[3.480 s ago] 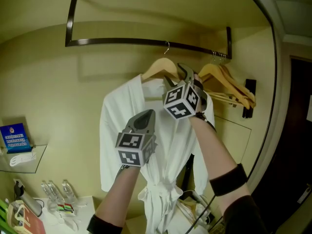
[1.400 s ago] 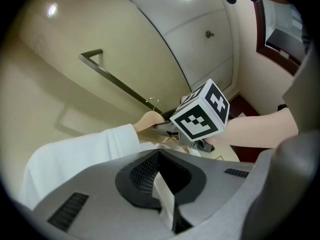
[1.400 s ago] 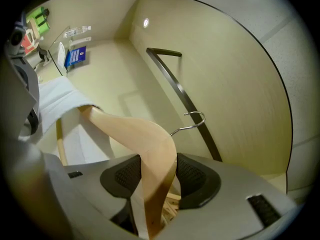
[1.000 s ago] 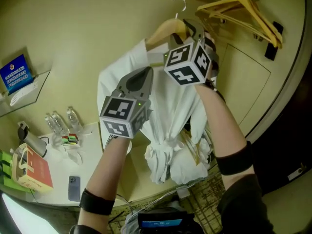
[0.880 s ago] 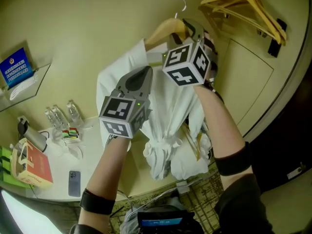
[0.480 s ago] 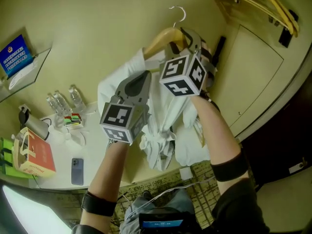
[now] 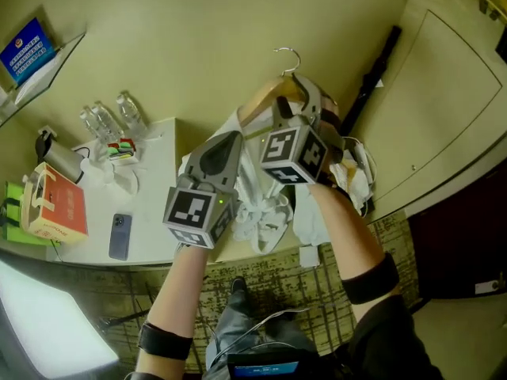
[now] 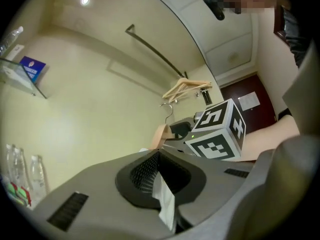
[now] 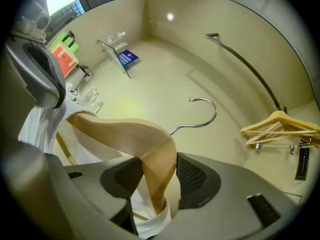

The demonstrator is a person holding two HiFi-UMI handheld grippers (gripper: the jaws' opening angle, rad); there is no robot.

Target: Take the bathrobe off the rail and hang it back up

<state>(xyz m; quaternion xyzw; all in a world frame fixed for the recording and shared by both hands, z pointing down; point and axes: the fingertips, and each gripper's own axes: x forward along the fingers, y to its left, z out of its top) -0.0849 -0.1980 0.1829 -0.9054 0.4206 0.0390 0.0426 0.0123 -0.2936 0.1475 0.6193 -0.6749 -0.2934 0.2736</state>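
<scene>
I read the robe [image 7: 265, 212] as soft, matt white cloth, creased, on a hanger [image 9: 125, 131] of smooth pale wood with a faint sheen and a polished metal hook [image 9: 206, 115]. The left gripper [image 8: 159, 159] and right gripper [image 9: 159, 164] look like matt grey plastic, their pads [image 9: 192, 176] dark and finely ribbed. The wall [image 7: 198, 22] is matt cream paint; the bottles [image 7: 107, 121] are clear glossy plastic.

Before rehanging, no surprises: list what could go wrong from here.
1. The right gripper holds the hanger by one sloping arm; it may pivot or slip.
2. The left gripper pinches only a thin fold of the bathrobe, whose bunched bulk hangs low by the table and may snag.
</scene>
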